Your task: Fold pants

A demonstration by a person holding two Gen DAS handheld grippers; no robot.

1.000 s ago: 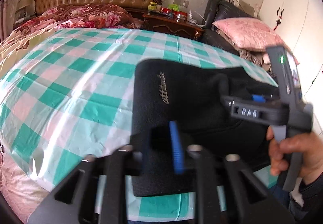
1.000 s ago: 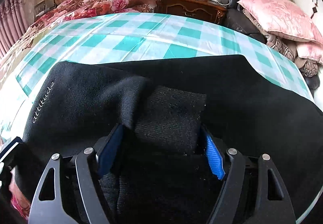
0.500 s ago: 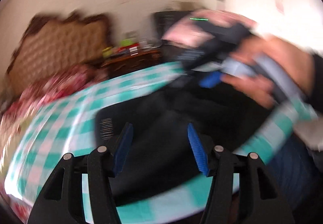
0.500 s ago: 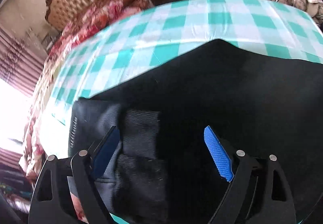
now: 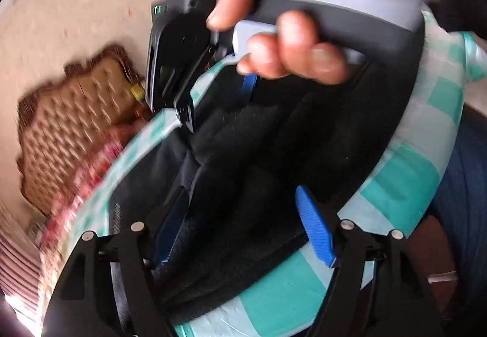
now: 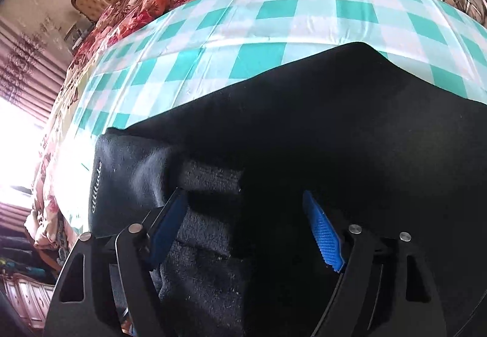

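Here the black pants lie folded on the checked tablecloth, spreading out ahead of and beneath both sets of fingers. The left gripper is spread wide with nothing pinched; the right gripper likewise gapes over a ribbed cuff just beyond its left finger.

Matt fleecy pants, glossy tablecloth

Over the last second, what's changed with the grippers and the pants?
Both grippers let go: the left gripper and right gripper were clamped on the black pants and now stand open above them. The pants stay folded on the checked cloth.
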